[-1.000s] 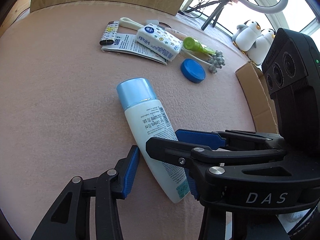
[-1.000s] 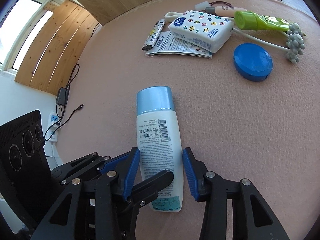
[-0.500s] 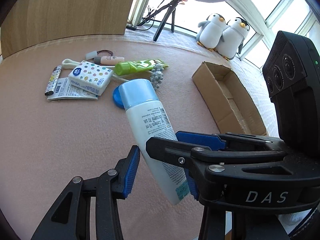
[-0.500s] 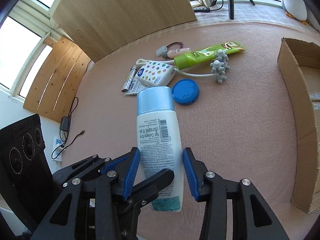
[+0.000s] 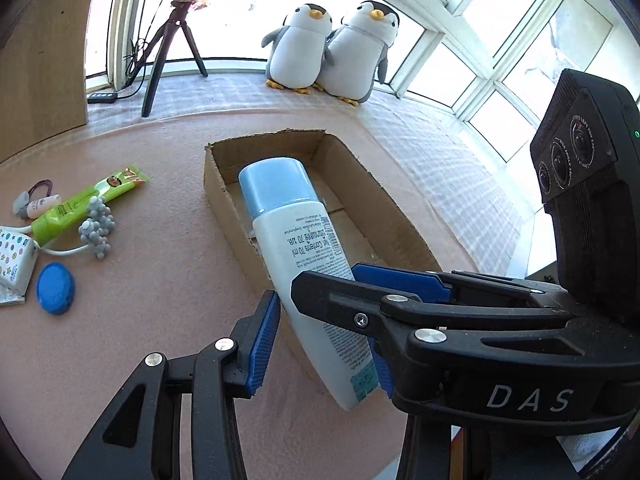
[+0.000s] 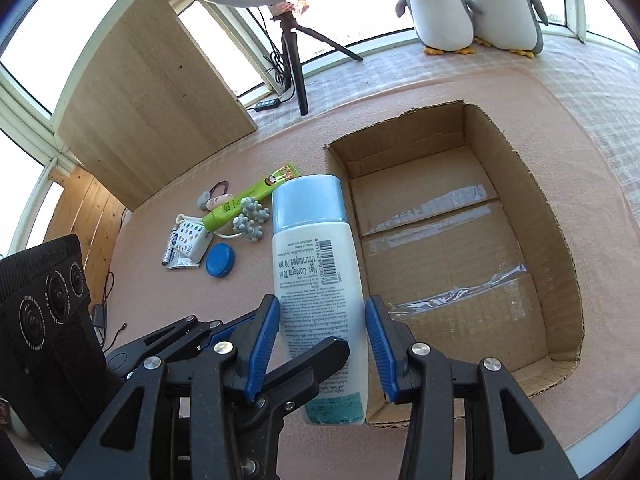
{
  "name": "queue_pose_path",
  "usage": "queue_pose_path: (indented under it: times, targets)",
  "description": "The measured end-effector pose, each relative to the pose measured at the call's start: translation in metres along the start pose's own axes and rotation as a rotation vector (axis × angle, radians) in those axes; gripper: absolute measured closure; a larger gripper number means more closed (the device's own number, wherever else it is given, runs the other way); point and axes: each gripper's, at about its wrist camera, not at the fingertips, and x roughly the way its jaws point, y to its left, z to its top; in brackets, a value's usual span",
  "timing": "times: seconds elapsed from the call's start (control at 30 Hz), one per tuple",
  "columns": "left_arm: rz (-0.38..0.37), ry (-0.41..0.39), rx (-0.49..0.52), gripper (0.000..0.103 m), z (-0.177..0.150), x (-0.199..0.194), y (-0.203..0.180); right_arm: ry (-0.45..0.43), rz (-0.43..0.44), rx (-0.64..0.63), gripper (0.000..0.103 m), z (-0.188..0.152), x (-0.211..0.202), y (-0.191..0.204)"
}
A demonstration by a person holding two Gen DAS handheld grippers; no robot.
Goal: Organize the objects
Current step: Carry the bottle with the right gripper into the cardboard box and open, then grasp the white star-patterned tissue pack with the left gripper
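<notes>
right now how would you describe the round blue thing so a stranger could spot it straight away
Start at the cardboard box on the pink table, then look to the cluster of small items on the side away from the penguins. The blue disc lies flat at the cluster's near edge, beside the star-patterned tissue pack. It is the only round, solid dark-blue item there.

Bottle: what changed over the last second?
The bottle was lifted off the pink surface and carried right, now at the cardboard box's near edge. Both the left gripper and right gripper stay clamped on it. The remaining clutter hasn't moved.
</notes>
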Motion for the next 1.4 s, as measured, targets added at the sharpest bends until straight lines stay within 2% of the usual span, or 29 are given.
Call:
queue_pose_path:
  times: [0.17,0.33,0.4,0.47,0.6,0.67,0.87,1.1,1.27,1.4]
  targets:
    - [-0.023,0.029,0.036,0.057,0.006,0.029,-0.033,-0.012,-0.026,0.053,0.062,0.002,-0.008,-0.036]
    - [-0.01,0.055,0.083,0.057,0.004,0.039,-0.049,-0.015,-0.048,0.053,0.062,-0.001,-0.011,-0.048]
    - [0.008,0.063,0.106,0.057,0.003,0.04,-0.052,-0.014,-0.061,0.043,0.061,-0.002,-0.011,-0.049]
    - [0.044,0.063,0.127,0.05,0.001,0.038,-0.054,-0.028,-0.099,0.045,0.055,-0.003,-0.013,-0.051]
    - [0.09,0.027,0.141,0.049,-0.004,0.023,-0.047,-0.056,-0.098,0.066,0.055,-0.005,-0.018,-0.053]
    - [0.091,0.024,0.125,0.05,-0.005,0.015,-0.039,-0.064,-0.101,0.069,0.055,-0.007,-0.019,-0.05]
    - [0.112,-0.001,0.071,0.05,-0.012,-0.022,-0.001,-0.087,-0.12,0.061,0.055,-0.013,-0.02,-0.033]
    - [0.165,-0.036,-0.093,0.05,-0.022,-0.067,0.085,-0.098,-0.115,0.021,0.055,-0.024,-0.015,0.002]
    - [0.238,-0.061,-0.244,0.05,-0.026,-0.092,0.159,-0.083,-0.108,-0.015,0.055,-0.029,-0.006,0.03]
    - [0.327,-0.091,-0.309,0.05,-0.014,-0.106,0.204,-0.058,-0.118,-0.059,0.055,-0.034,0.007,0.05]
